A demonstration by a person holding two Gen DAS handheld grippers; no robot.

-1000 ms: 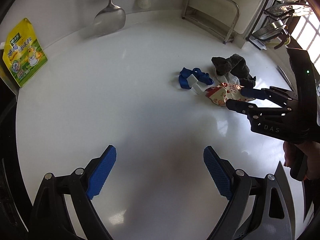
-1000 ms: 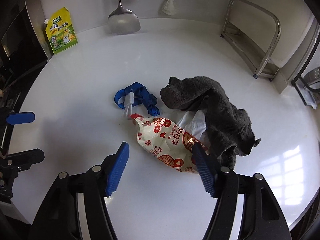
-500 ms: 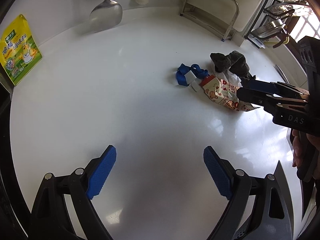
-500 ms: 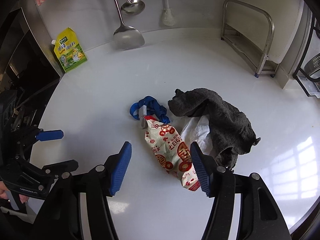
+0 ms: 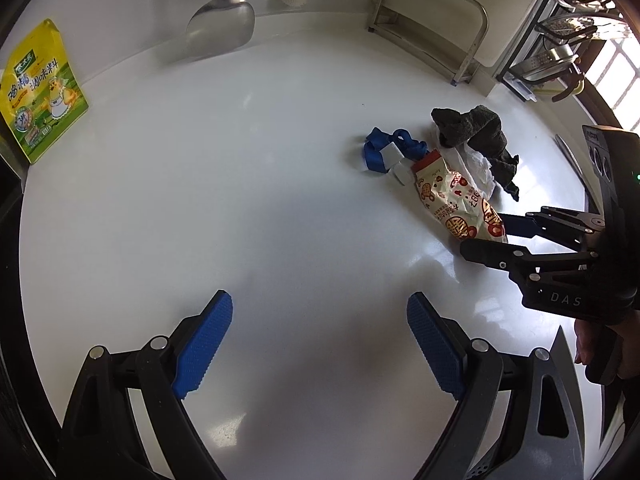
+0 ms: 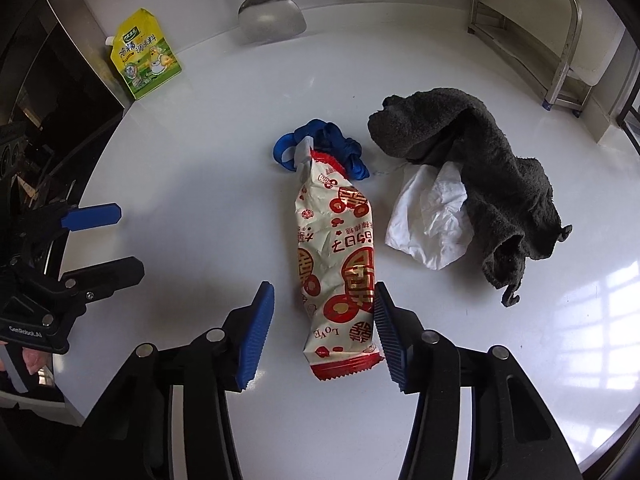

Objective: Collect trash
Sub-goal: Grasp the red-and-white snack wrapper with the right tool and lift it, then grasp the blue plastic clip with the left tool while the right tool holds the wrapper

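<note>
Fingers (image 6: 256, 336) of the right gripper (image 6: 320, 336) stand apart on either side of the red-and-white snack wrapper (image 6: 336, 256), whose lower end lies between them at lower centre; contact cannot be told. Beyond it on the white table (image 6: 200, 184) lie a crumpled white tissue (image 6: 432, 220), a grey cloth (image 6: 480, 160) and a blue strap (image 6: 320, 144). At lower frame of its own view, the left gripper (image 5: 320, 344) spreads wide over bare table.

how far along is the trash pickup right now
Nothing looks collected yet. The right tool is open, straddling the red-and-white snack wrapper on the counter. The crumpled white tissue is left. The left tool is open and empty.
</note>
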